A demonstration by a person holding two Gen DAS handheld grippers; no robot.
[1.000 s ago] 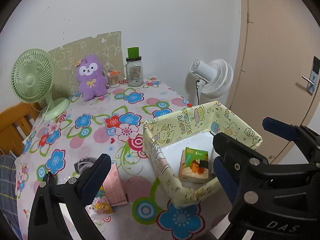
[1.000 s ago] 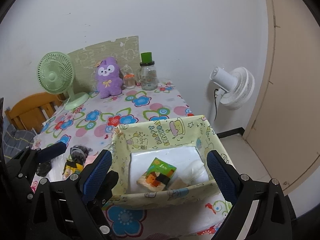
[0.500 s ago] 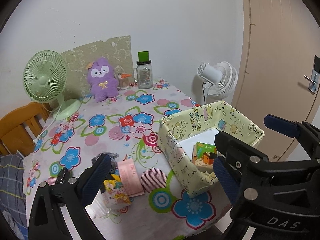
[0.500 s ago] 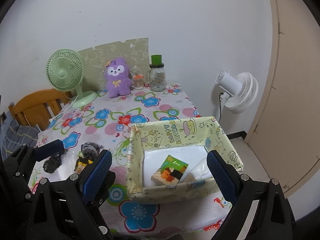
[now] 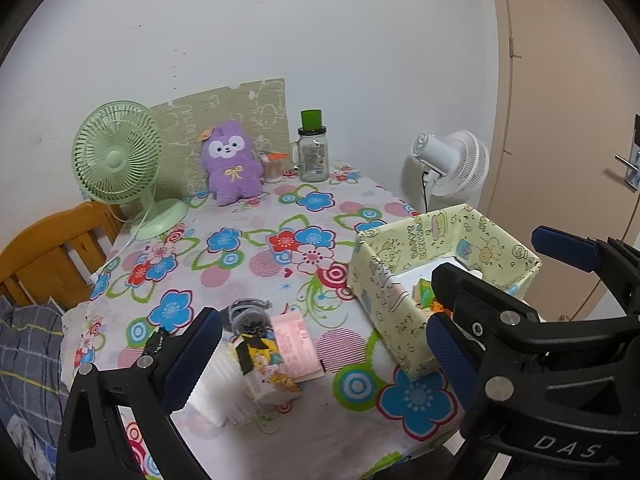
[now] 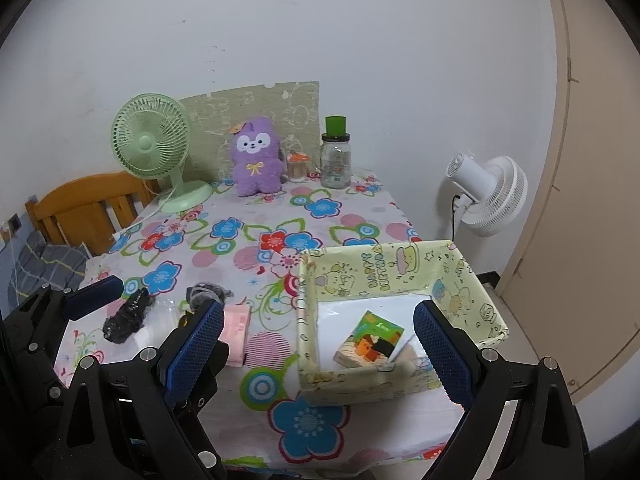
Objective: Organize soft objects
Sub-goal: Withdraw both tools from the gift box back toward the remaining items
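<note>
Both grippers hang above the near edge of the desk (image 5: 240, 264) with jaws spread wide and nothing between them. Seen from its own camera, the left gripper (image 5: 320, 348) frames a small cluster of items lying on the flowered cloth: a yellow cartoon-printed packet (image 5: 266, 368), a pink tissue pack (image 5: 298, 346) touching it on the right, a clear plastic-wrapped white pack (image 5: 216, 384) beneath and to the left of them, and a grey tangled bundle (image 5: 248, 316) just behind. The right gripper (image 6: 320, 356), viewed from its own camera, sits over the near-right corner, where a yellow box (image 6: 384, 268) printed with cartoon figures stands open. Inside the box, on a white lining, lies a green and orange packet (image 6: 370, 340), tilted against something pale at the front wall. In the right wrist view a black crumpled item (image 6: 126, 316) rests on the cloth left of the grey bundle, close to the left gripper's blue-padded finger (image 6: 94, 296).

At the far end of the desk a purple plush toy (image 5: 232, 164) sits upright against a green patterned board (image 5: 240, 108). A green desk fan (image 5: 120, 160) stands to its left, a small orange-lidded cup (image 5: 273, 166) and a glass jar with a green cap (image 5: 313, 148) to its right. A white fan (image 5: 452, 168) stands beyond the desk's right side, near a beige door (image 5: 568, 120). A wooden chair back (image 5: 52, 252) shows at the left.
</note>
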